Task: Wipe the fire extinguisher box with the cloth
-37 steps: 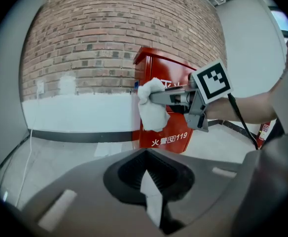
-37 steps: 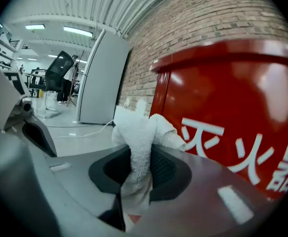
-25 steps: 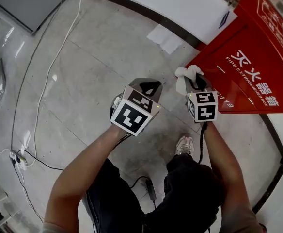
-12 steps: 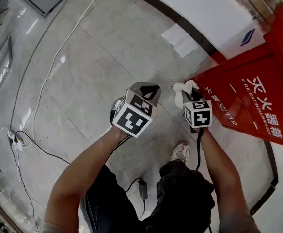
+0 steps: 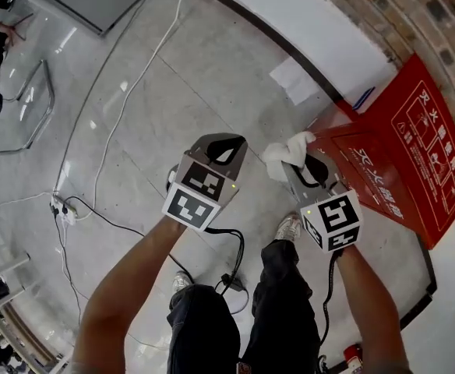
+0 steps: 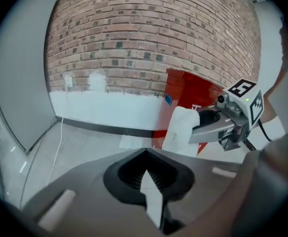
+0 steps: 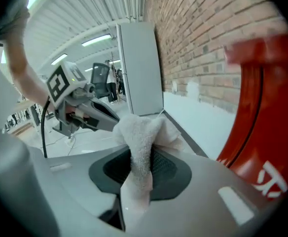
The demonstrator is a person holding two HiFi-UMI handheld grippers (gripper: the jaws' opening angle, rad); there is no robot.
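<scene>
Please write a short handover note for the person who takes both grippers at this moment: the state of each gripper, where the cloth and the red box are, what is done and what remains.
Left gripper: jaws together, holding nothing, over the floor beside the right one.
Right gripper: shut on the white cloth, which bunches up above the jaws.
The red fire extinguisher box stands at the brick wall, to the right of the cloth. The cloth is close to it, but no contact shows.
Done: the cloth is gripped. Whether any face was wiped cannot be told.
Left: bring the cloth to the box and wipe its faces.
</scene>
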